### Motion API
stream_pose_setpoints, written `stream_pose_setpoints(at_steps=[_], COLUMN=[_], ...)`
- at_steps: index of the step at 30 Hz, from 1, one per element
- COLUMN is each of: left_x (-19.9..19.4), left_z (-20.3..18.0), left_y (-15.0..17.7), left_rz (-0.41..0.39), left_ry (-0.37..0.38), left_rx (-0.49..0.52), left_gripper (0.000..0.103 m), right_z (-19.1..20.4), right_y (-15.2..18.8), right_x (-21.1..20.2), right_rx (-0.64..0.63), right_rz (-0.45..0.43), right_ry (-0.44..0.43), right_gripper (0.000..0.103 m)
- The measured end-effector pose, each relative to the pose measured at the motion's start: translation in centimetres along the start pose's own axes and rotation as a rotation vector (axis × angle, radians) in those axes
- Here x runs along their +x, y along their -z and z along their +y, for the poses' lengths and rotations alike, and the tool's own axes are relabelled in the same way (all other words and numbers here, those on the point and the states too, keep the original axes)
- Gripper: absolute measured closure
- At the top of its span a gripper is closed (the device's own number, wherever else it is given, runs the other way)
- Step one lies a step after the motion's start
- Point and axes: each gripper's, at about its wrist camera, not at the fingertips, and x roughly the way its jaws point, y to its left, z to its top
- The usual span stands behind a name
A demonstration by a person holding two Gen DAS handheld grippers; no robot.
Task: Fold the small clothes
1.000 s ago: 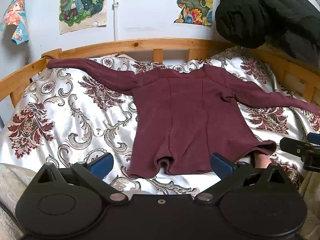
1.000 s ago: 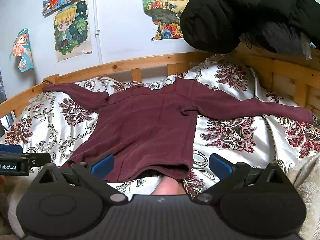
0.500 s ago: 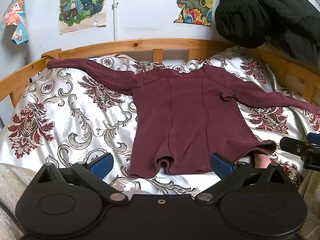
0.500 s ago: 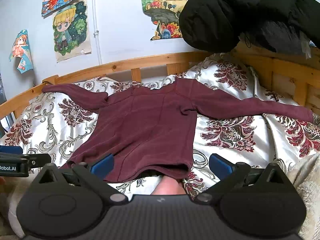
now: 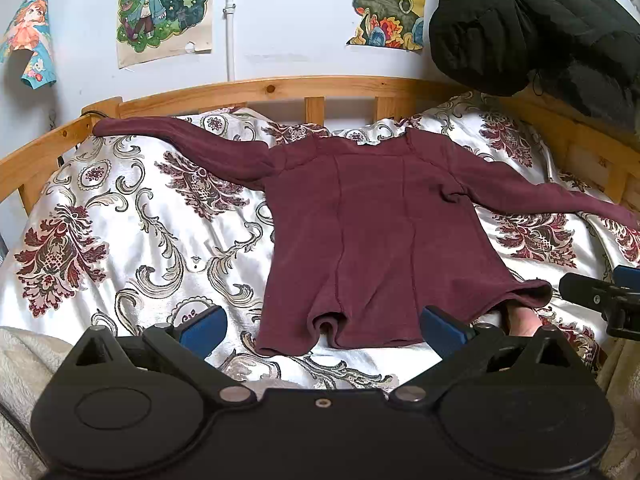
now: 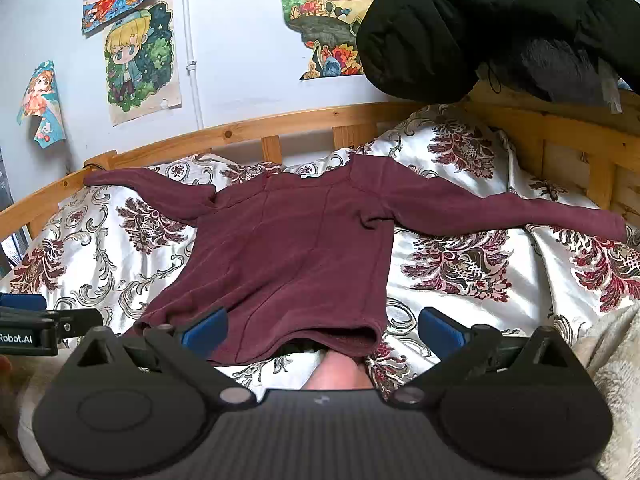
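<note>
Item, far left: the wooden bed rail [image 5: 48,144] is bordering the floral satin bedspread [image 5: 120,240], and the cuff of the garment's one sleeve [image 5: 120,126] is reaching almost to that rail.

Item, left: the left hand-held gripper [image 5: 324,326] is hovering low at the near edge of the bed, its blue-padded fingers [image 5: 202,326] spread wide and gripping nothing. The hem's left corner is lying just ahead of it, between the pads.

Item, centre: the maroon long-sleeved top [image 5: 372,224] is lying flat on the bedspread, hem toward the grippers, neckline toward the headboard, so its long axis is running straight away from both; the sleeves are stretching out crosswise.

Item, right: the right hand-held gripper [image 6: 324,326] is likewise hanging released and empty, with the hem's right corner [image 6: 360,336] directly before it. A bare bit of skin is showing beneath that hem; what it is cannot be told.

Item, far right: the other sleeve [image 6: 520,216] is trailing toward the side rail, under a black padded jacket [image 6: 480,28].

Judgement: each gripper is nearer its own hem corner; neither is touching cloth yet.
</note>
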Motion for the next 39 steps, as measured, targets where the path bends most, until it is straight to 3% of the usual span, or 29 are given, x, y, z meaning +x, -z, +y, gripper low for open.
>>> stream_pose_setpoints(at_steps=[39], left_x=[0.02], left_z=[-0.01], left_y=[-0.01], left_rz=[0.003], left_ry=[-0.001], left_rx=[-0.001], left_gripper=[0.001], right_z=[-0.38], right_y=[-0.18], right_x=[0.13], right_rx=[0.016], right_rz=[0.006], right_ry=[0.003], right_gripper=[0.000])
